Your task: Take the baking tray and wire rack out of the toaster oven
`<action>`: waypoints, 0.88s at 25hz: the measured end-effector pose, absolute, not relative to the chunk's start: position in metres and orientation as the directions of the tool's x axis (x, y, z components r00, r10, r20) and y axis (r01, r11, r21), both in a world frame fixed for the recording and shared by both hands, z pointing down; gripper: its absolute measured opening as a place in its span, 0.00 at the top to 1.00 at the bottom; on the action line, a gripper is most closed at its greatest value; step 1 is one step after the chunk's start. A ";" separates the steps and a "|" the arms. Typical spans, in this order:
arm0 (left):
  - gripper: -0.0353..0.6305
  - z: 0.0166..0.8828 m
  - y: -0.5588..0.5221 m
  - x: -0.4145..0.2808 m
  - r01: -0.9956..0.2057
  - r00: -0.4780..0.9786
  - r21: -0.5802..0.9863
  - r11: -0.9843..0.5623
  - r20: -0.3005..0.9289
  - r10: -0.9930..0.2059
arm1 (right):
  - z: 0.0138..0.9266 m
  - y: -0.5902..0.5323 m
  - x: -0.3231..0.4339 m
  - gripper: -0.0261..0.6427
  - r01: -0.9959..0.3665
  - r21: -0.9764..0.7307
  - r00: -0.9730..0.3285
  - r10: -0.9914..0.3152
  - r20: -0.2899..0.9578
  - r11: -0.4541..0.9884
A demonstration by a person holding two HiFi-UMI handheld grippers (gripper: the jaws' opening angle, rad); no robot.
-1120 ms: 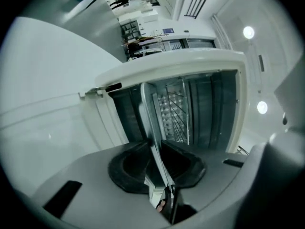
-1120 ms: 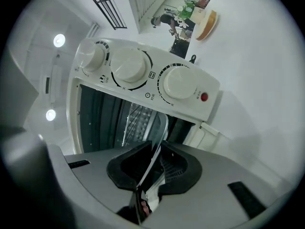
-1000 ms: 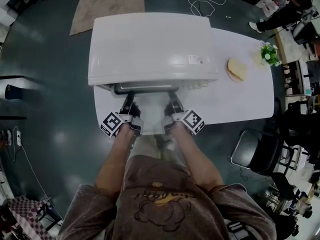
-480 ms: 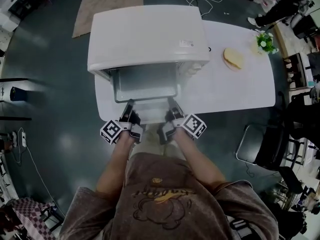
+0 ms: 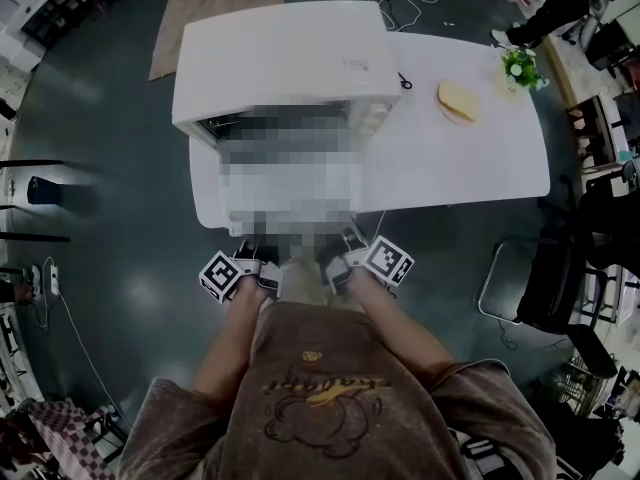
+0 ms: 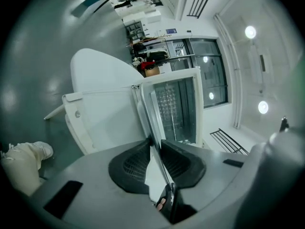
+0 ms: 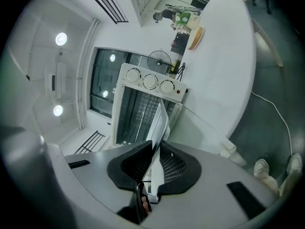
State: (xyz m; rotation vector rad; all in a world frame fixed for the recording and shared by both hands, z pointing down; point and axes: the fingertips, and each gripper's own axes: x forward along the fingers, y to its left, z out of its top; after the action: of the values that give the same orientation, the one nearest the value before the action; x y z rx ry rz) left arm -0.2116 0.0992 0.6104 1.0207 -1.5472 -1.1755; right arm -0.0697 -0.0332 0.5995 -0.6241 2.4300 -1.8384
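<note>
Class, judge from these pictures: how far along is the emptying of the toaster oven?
Done: the toaster oven stands open and the tray sticks far out of it. In hand: left gripper and right gripper each clamp the tray's near edge. Left: clear the tray and set it down, then fetch the wire rack, seemingly inside.

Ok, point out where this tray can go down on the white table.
Free: the wide bare stretch of the white table right of the white toaster oven, in front of the tan bread roll and the small potted plant. Crowded: the left end, filled by the oven with the metal baking tray sticking out in front.
</note>
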 end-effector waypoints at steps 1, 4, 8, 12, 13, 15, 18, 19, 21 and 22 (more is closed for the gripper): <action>0.85 0.609 0.103 -0.207 -0.086 -0.240 0.974 0.209 0.183 -0.953 | 0.597 -0.030 -0.066 0.89 -0.291 -0.930 -0.921 -0.330 0.208 0.225; 0.85 0.597 0.110 -0.194 -0.095 -0.233 0.977 0.192 0.166 -0.958 | 0.589 -0.019 -0.051 0.89 -0.283 -0.931 -0.921 -0.336 0.197 0.230; 0.85 0.586 0.110 -0.173 -0.126 -0.199 0.976 0.177 0.149 -0.968 | 0.579 -0.014 -0.025 0.89 -0.276 -0.934 -0.914 -0.362 0.183 0.226; 0.84 0.572 0.101 -0.143 -0.133 -0.139 0.981 0.141 0.123 -0.983 | 0.566 -0.014 0.010 0.89 -0.287 -0.931 -0.897 -0.404 0.178 0.225; 0.84 0.570 0.097 -0.135 -0.132 -0.123 0.982 0.135 0.119 -0.985 | 0.563 -0.015 0.020 0.89 -0.291 -0.930 -0.890 -0.420 0.178 0.223; 0.84 0.566 0.085 -0.118 -0.128 -0.088 0.986 0.109 0.098 -0.991 | 0.558 -0.019 0.042 0.89 -0.300 -0.928 -0.873 -0.456 0.175 0.219; 0.84 0.562 0.065 -0.096 -0.136 -0.025 0.988 0.078 0.075 -0.997 | 0.553 -0.026 0.071 0.89 -0.319 -0.924 -0.838 -0.519 0.171 0.211; 0.84 0.564 0.059 -0.089 -0.146 -0.001 0.985 0.088 0.088 -0.996 | 0.554 -0.028 0.082 0.89 -0.329 -0.923 -0.822 -0.541 0.176 0.200; 0.84 0.568 0.048 -0.073 -0.153 0.041 0.982 0.108 0.116 -0.992 | 0.558 -0.030 0.105 0.89 -0.358 -0.922 -0.783 -0.586 0.209 0.150; 0.84 0.567 0.042 -0.065 -0.153 0.061 0.983 0.106 0.116 -0.991 | 0.559 -0.031 0.116 0.89 -0.369 -0.920 -0.766 -0.604 0.221 0.130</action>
State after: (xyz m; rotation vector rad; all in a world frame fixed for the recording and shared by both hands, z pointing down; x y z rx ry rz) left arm -0.0652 0.0418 0.5673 1.2654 -1.3155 -1.0008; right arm 0.1164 -0.0311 0.5589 -0.9637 2.1978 -1.6907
